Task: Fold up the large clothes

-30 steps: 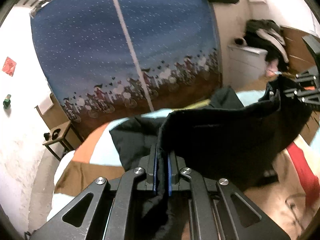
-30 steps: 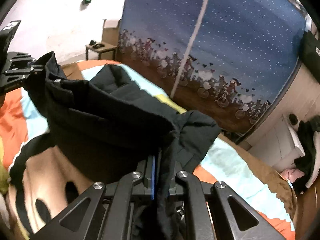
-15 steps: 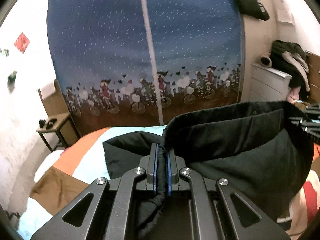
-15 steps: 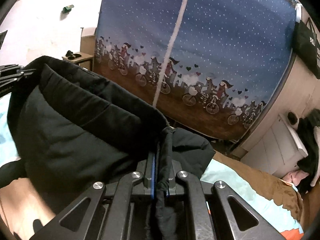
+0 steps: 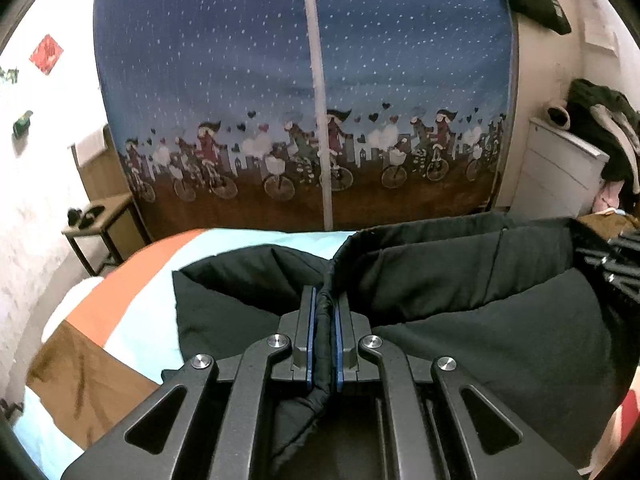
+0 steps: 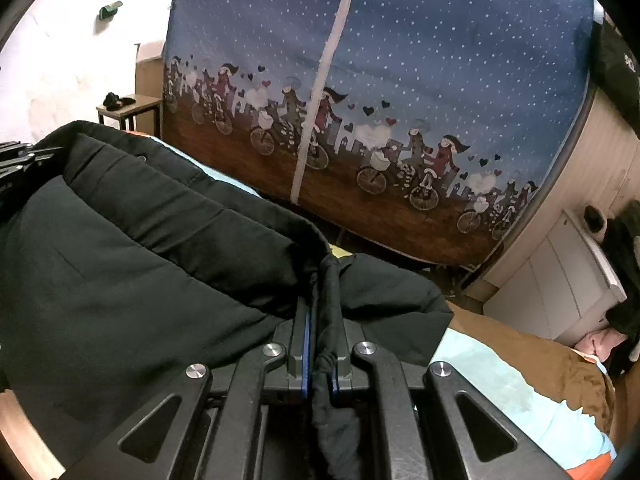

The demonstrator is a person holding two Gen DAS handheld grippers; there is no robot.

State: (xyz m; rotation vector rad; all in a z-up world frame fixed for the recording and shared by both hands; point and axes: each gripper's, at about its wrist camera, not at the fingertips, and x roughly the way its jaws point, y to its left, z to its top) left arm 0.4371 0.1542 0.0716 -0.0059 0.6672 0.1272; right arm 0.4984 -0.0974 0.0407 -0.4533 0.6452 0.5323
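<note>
Now both claws pinching black jacket [image 5: 460,320] hem

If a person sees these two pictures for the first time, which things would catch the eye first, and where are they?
First, the black padded garment that fills the lower half of both views, stretched between the left gripper and the right gripper, each shut on a bunched edge of it. Next, behind the bed, the big blue curtain with white dots and a row of cyclists along its brown lower band. Under the garment lies a bedspread in orange, pale blue and brown.
</note>
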